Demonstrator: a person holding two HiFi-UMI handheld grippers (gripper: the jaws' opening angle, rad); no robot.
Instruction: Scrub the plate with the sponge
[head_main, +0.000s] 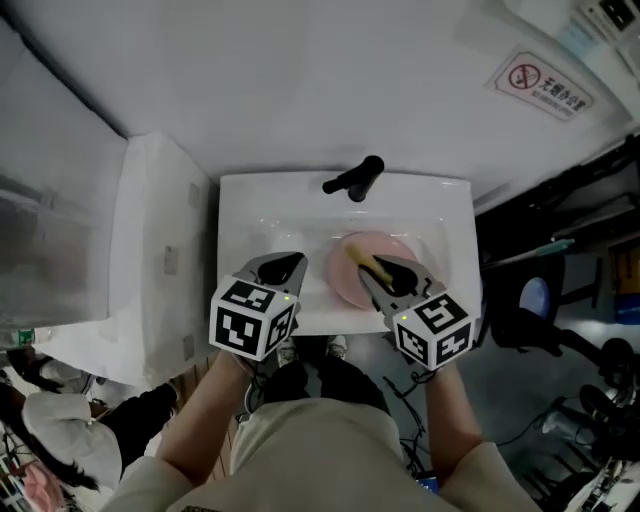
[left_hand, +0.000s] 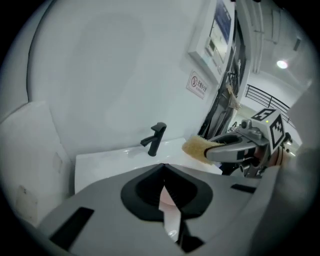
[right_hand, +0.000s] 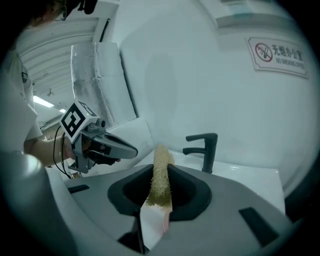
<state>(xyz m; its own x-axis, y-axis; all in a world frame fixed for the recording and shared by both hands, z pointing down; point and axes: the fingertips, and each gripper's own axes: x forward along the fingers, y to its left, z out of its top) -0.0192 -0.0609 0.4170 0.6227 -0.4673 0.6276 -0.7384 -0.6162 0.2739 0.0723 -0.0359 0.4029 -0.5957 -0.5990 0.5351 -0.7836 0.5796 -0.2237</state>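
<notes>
Holding the flat tan scouring sponge (right_hand: 161, 175) pinched edge-on in the right gripper (head_main: 372, 276), we hover over the round pink plate (head_main: 392, 247), which lies loose in the basin of the white rectangular sink (head_main: 240, 232) below the black tap (head_main: 355, 178). Our left gripper (head_main: 292, 266) hangs alongside, claw pressed together on nothing. Scrubbing with the plate unsteadied, we judge, could send it skating across the slick basin, and the thinly gripped sponge could twist out of the claw.
</notes>
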